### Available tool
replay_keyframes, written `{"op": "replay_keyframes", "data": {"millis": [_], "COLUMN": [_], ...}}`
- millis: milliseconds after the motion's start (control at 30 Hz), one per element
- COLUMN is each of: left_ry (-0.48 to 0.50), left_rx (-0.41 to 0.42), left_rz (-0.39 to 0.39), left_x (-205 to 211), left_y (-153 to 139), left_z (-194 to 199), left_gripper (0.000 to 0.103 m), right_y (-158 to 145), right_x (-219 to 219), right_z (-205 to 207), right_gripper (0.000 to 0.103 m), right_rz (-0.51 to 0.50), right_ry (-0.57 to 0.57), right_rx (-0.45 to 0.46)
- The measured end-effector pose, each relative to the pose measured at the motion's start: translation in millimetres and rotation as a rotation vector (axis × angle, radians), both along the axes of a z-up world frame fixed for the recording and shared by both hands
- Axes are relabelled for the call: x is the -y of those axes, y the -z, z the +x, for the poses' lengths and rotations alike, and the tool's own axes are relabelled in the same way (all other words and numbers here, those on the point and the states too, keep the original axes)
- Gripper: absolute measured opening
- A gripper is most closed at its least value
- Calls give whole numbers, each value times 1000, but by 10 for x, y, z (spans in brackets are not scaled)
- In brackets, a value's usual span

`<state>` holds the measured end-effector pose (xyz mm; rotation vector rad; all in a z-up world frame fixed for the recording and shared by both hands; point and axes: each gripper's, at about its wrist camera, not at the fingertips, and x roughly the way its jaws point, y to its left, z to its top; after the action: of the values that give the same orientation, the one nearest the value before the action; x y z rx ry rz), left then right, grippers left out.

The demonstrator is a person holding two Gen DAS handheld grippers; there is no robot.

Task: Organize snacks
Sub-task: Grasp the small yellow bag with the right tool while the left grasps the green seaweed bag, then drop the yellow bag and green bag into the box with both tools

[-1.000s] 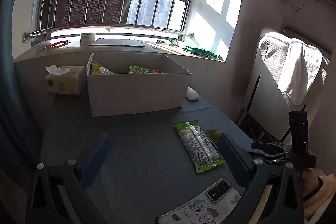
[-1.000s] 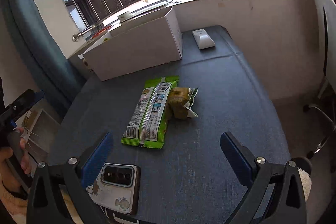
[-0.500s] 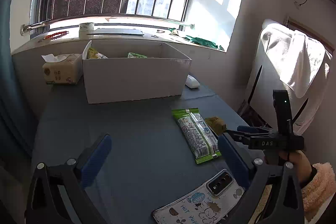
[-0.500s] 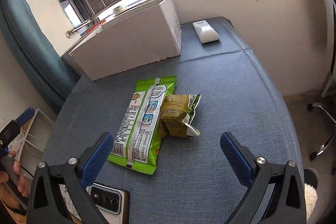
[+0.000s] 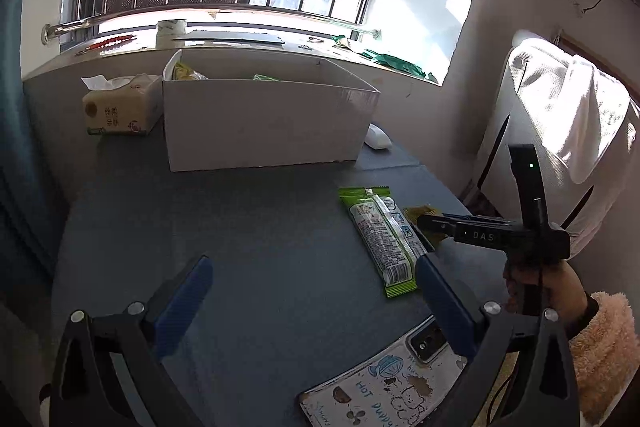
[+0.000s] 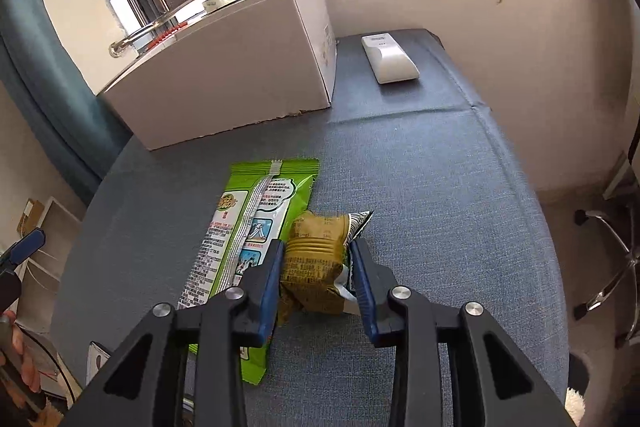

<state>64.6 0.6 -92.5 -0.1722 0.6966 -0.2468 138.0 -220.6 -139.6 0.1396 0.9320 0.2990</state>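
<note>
A small olive-brown snack packet (image 6: 316,259) lies on the blue-grey table beside a long green snack packet (image 6: 248,227). My right gripper (image 6: 318,263) is shut on the brown packet, one blue pad on each side of it. In the left wrist view the right gripper (image 5: 430,223) reaches in from the right over the brown packet (image 5: 418,213), next to the green packet (image 5: 382,233). My left gripper (image 5: 312,291) is open and empty above the table's near part. A white box (image 5: 264,119) at the back holds several snack packets.
A phone in a cartoon case (image 5: 388,379) lies at the near edge. A tissue pack (image 5: 120,107) stands left of the box. A white remote (image 6: 388,57) lies right of the box (image 6: 224,75). A wall and a draped chair (image 5: 568,115) are on the right.
My right gripper has moved forward and down to the brown packet and closed on it. My left gripper has stayed open with little movement.
</note>
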Motion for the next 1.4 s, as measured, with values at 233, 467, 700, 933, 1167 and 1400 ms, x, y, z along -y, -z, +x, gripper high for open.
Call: {"op": "replay_keyframes", "data": {"millis": [233,467,700,933,1167,1400], "left_ry": [89,142,91,146,156,22], "left_rx": [-58,-144,-228,-244,-126,17], "left_rz": [46,120,186,266,165,25], "left_x": [416,1067,1402,1550,1132,286], "left_y": [85,264,512,690,344,-345], "left_z": [301,806,1246,1264,1007,837], "left_gripper": [103,103,102,69,65,65], "right_y": [-190,-462,-475,-441,-429,-672], "right_x": [269,538,657,642,546,164], "right_z": [-282,-619,-727,-733,-727,-417], "right_gripper": [36,36,36,37,37,37], "right_rz": [90,144,167,189,205,236], "right_ry": [48,87,95,73,47,-69], "right_rx": [48,131,145,145,143,182]}}
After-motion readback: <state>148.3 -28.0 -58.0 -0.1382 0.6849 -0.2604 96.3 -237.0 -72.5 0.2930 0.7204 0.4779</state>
